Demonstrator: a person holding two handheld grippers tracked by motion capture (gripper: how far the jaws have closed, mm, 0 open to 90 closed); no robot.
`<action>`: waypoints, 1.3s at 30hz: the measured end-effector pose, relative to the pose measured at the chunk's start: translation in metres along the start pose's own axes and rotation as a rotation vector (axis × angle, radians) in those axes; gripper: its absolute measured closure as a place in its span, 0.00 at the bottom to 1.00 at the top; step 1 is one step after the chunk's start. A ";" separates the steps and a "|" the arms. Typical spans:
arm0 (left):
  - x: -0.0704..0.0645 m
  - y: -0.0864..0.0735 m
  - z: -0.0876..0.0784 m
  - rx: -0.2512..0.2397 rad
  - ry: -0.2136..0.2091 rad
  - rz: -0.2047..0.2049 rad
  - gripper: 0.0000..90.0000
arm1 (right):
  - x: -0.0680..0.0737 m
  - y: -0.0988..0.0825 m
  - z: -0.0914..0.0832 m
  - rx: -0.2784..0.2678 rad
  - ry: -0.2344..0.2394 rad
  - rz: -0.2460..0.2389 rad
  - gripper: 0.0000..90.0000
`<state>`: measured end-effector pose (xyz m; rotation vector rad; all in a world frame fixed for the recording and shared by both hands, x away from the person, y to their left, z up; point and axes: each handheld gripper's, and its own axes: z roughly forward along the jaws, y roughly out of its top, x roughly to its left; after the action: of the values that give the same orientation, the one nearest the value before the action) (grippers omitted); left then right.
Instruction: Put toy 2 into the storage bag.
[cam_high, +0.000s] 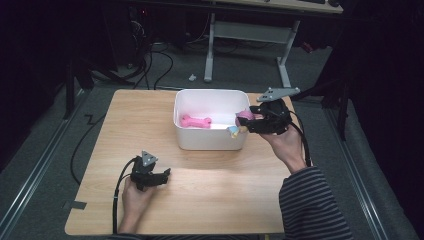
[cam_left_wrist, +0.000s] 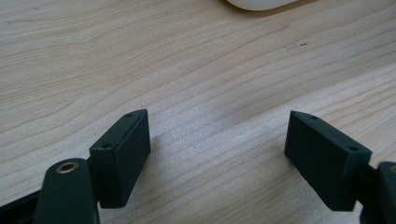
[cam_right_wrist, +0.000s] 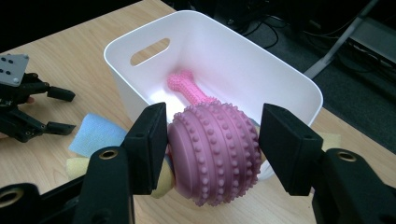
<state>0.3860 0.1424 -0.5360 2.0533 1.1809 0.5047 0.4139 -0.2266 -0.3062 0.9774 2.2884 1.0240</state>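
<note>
- Two jaws of the right gripper (cam_right_wrist: 212, 151) clamp the pink studded ball (cam_right_wrist: 215, 151), right-centre of the high view, at the white bin's (cam_high: 210, 141) right rim.
- Bin opening lies just left of the ball.
- Left gripper (cam_left_wrist: 217, 156): jaws apart, holding nothing, lower left.

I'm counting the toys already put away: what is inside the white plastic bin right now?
Inside the white plastic bin lies a pink studded rubber bone. The pink knobbly rubber ball, held in the right gripper, hides the bone's near end and the bin floor behind it.

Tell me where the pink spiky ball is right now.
The pink spiky ball sits between the jaws of the right hand-held gripper, at the right rim of the white bin, with the pink bone toy lying inside the bin.
</note>
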 end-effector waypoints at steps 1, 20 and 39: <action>0.000 0.000 0.000 0.000 0.000 0.000 0.25 | 0.000 0.001 0.002 0.001 0.001 -0.002 0.48; 0.000 0.000 0.000 0.001 -0.001 0.002 0.25 | 0.009 0.026 0.055 0.068 0.012 -0.017 0.51; 0.000 0.000 0.000 0.001 -0.002 0.005 0.25 | 0.012 0.031 0.090 0.140 -0.009 -0.015 0.52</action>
<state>0.3860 0.1424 -0.5360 2.0577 1.1761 0.5047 0.4763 -0.1620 -0.3403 1.0152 2.3828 0.8612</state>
